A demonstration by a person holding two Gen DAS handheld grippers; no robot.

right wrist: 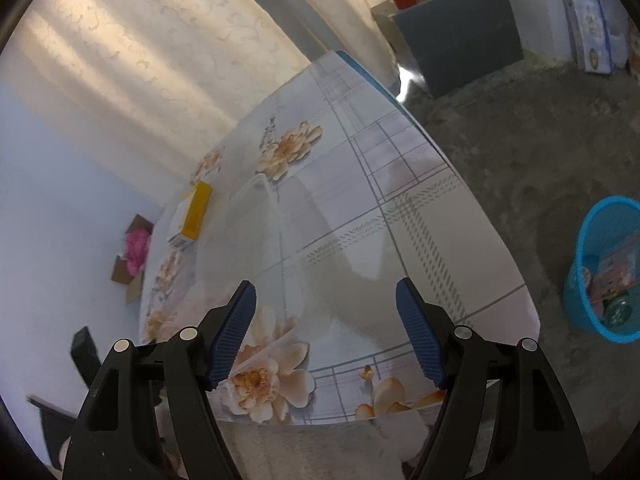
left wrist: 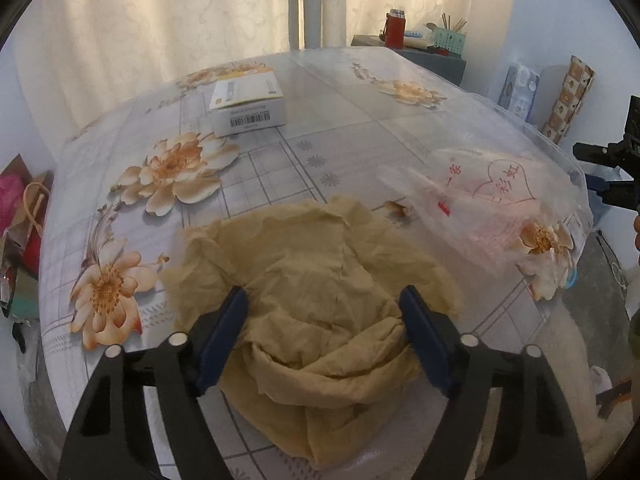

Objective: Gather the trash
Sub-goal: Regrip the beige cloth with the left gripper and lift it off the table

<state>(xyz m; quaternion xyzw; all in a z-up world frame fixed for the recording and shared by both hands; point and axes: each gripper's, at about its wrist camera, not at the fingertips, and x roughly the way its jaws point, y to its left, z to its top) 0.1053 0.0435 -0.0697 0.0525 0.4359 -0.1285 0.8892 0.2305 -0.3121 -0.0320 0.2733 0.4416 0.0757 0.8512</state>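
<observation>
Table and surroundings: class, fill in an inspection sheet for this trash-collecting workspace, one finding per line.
Surface: table under a glossy floral cover.
Job's things: crumpled tan paper at the near edge; clear plastic bag with red print beside it; blue bin on the floor, already holding scraps.
Clutter: white and yellow box towards the far side.
Grippers: left tool straddles the paper, pads apparently not pressing; right tool open over bare cover, holding nothing.
Cables: nothing seen.
Surroundings: curtains; grey cabinet with a red flask.
</observation>
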